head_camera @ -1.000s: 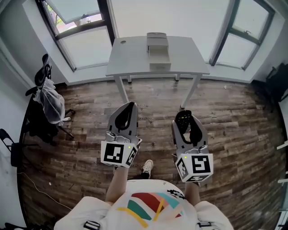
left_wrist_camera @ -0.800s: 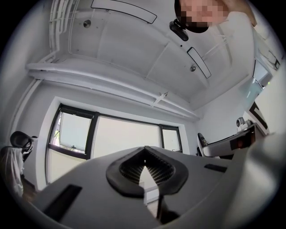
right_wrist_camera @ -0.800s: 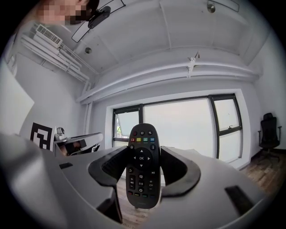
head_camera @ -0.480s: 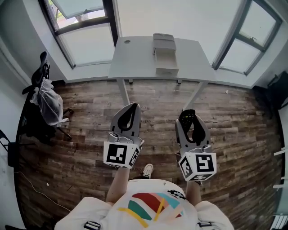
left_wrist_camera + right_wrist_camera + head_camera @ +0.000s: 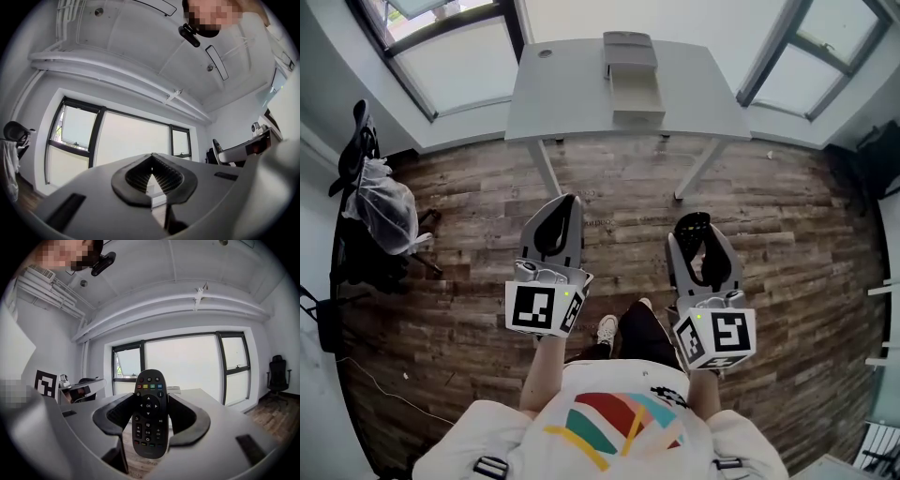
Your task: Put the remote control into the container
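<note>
two claws are sticking out in front of you, over the brown wood floor [image 5: 469, 281].

your right gripper [image 5: 698, 246] is squeezing the remote control [image 5: 149, 413]. its jaws are standing wide apart, and the dark pads are pressing on both long sides of the remote. the remote is black, its buttons are facing the gripper's camera, and its far end is poking out past the jaw tips.

your left gripper [image 5: 152, 159] is holding nothing. its two jaws are meeting at the tips, with only a small gap showing between the pads.

the container [image 5: 633, 80] is sitting far from you, in the middle of the grey table [image 5: 572, 103] by the big windows. it is looking pale, like a long box. the remote is well apart from it, up in the air near you.

a black chair [image 5: 352, 169] with a pale bag [image 5: 382, 208] on it is standing at the left, by the wall. your shoe [image 5: 607, 328] is peeking out near you, between the two grippers.
</note>
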